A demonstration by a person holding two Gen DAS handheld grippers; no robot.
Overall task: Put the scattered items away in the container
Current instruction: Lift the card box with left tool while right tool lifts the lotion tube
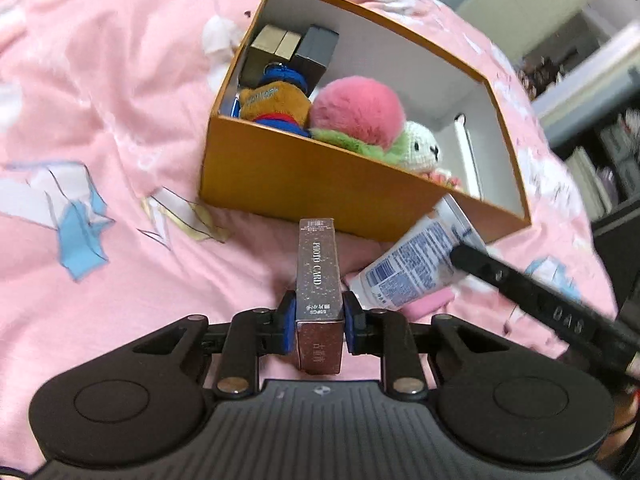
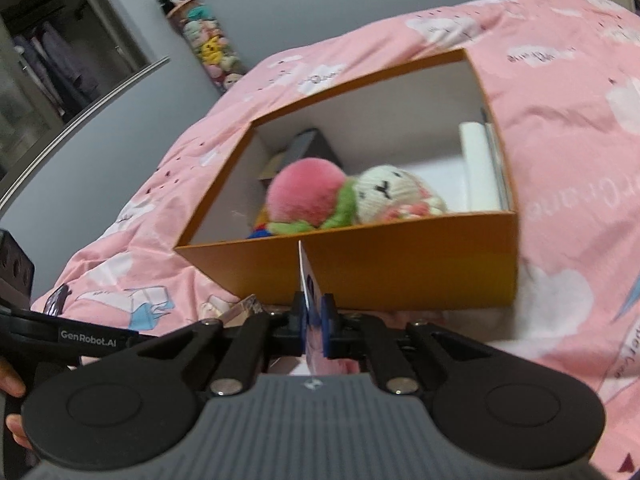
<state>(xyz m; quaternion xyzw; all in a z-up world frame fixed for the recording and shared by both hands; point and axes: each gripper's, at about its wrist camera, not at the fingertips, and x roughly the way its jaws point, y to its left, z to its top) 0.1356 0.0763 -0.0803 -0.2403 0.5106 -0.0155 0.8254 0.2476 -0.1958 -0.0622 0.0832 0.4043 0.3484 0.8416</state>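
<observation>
**Both grippers loaded at the near wall of the orange box**

The left gripper (image 1: pixel 319 326) fills the bottom of the left wrist view, its blue pads clamped on a brown "PHOTO CARD" box (image 1: pixel 319 280). That card box stands on edge, its long axis running straight up the frame toward the near wall of the orange box (image 1: pixel 320 192), stopping just short of it.

At lower right a white-and-blue tube (image 1: pixel 412 264) lies tilted, its upper end at the box's near rim, pinched flat between the closed pads of the right gripper (image 2: pixel 313 320).

Inside, a pink plush ball (image 1: pixel 356 114), a white knitted bunny (image 1: pixel 422 148) and a brown-and-blue plush (image 1: pixel 276 100) crowd the near left; the far right interior stays open. Pink bedding (image 1: pixel 100 100) surrounds everything.
</observation>
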